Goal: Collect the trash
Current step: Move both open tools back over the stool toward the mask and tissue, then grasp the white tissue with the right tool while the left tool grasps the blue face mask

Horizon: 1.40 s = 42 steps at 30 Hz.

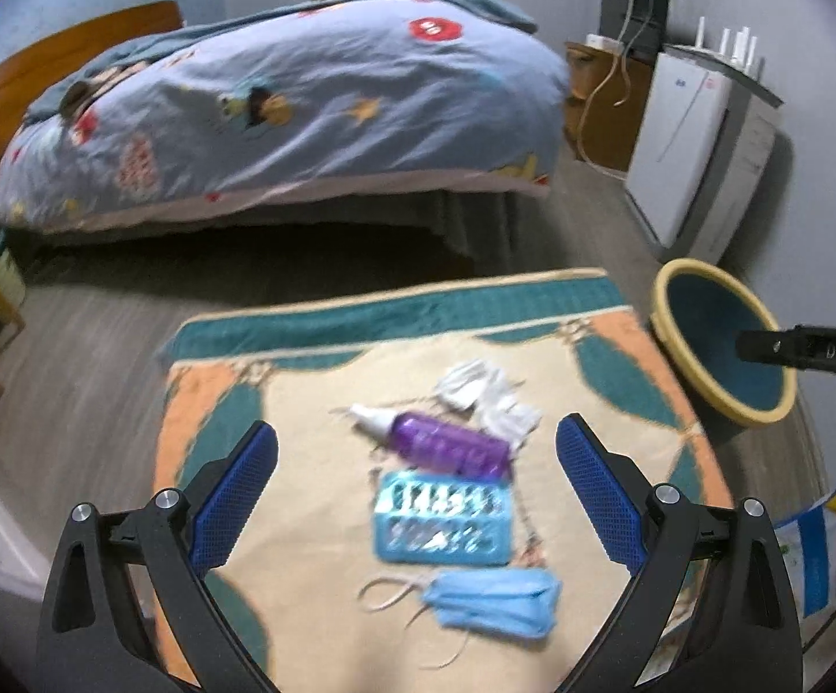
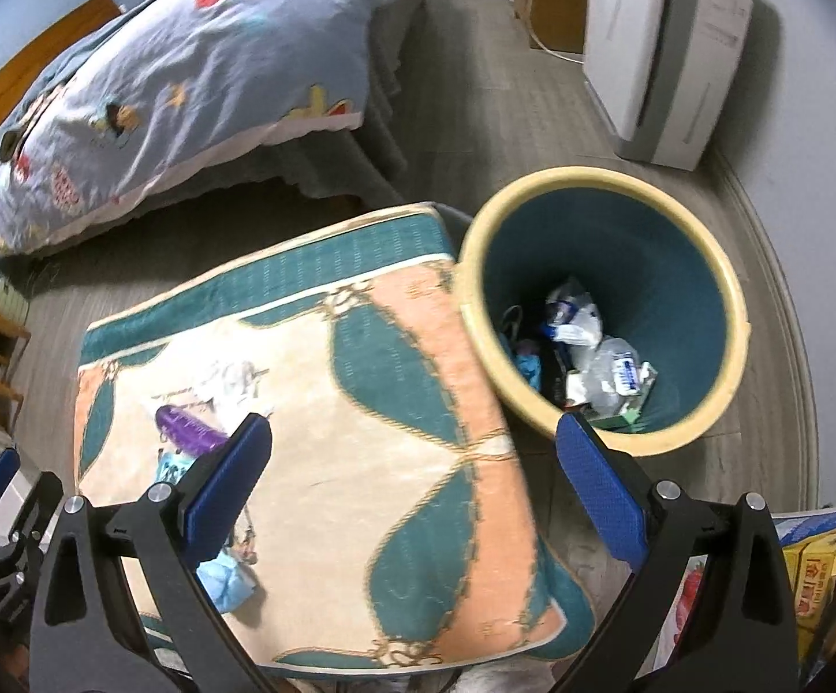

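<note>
Teal-and-peach patterned cloth (image 1: 637, 346) covers the counter. On it, in a cluster: crumpled white tissue (image 1: 484, 395), purple bottle (image 1: 447, 444) lying on its side just below, blue perforated tray (image 1: 444, 520), blue face mask (image 1: 490, 603) nearest the camera. Left hand-held gripper (image 1: 418, 491) hangs above the cluster, jaws spread wide, nothing held. Right hand-held gripper (image 2: 415, 485) also spread and empty, over the cloth's right side. Yellow-rimmed teal bin (image 2: 701, 265) stands on the floor just beside the counter, wrappers and clear plastic at its bottom.

Bottle (image 1: 447, 444), blister pack (image 1: 444, 522), mask (image 1: 493, 600) on cloth-covered table (image 1: 314, 548); bin (image 2: 603, 312) just right.
</note>
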Motion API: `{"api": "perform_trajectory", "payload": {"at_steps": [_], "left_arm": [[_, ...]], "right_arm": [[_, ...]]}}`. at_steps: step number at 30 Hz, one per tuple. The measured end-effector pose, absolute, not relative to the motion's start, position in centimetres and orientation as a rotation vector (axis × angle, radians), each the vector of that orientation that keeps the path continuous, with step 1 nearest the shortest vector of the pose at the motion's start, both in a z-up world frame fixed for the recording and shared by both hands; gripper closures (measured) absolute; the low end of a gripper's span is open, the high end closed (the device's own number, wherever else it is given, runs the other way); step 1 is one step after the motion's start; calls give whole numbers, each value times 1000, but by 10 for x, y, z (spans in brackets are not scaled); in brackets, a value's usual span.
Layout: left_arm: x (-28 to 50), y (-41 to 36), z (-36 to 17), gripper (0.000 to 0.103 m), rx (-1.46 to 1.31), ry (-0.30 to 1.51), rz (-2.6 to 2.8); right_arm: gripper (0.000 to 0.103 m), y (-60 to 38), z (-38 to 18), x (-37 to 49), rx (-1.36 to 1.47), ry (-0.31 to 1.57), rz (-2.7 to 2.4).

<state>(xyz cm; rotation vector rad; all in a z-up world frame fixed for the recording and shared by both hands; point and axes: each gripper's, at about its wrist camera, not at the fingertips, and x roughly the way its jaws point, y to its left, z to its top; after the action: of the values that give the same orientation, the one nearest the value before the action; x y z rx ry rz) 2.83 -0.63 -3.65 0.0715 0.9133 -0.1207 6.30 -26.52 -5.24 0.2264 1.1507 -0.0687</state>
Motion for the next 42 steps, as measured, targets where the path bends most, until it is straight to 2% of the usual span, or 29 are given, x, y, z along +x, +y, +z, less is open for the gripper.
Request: {"api": "perform_trajectory", "payload": {"at_steps": [10,20,23,25,26,27,28,30,31,33,42], "left_arm": [[8,2,-75,7,211,1028,-147],[-16,-50,-120,7,294,1191,-410],[-22,-63,-134,11,388,1211,-438],[-22,-67,-138,37,411,1222,-457],[-21,-68,-139,43,411,1232,-461],[-20,-68,-140,56,407,1243,-468],[-19,-68,-141,73,407,1250,-474],[-17,-67,-139,89,404,1248,-481],[-15,-65,-137,93,395,1247,-482],[-11,-59,-126,94,365,1231,-478],[25,-20,-38,95,218,1053,-429]], "right_arm": [[6,-231,-59,63,211,1174,-26],[6,-236,-65,64,245,1190,-43],[6,-241,-66,65,244,1196,-49],[6,-244,-67,65,249,1199,-53],[6,-245,-68,66,253,1199,-55],[6,-246,-68,66,256,1199,-56],[6,-247,-69,66,257,1200,-56],[6,-247,-70,67,258,1201,-55],[6,-247,-71,68,257,1203,-54],[6,-246,-72,69,257,1206,-50],[6,-233,-83,84,253,1212,-23]]}}
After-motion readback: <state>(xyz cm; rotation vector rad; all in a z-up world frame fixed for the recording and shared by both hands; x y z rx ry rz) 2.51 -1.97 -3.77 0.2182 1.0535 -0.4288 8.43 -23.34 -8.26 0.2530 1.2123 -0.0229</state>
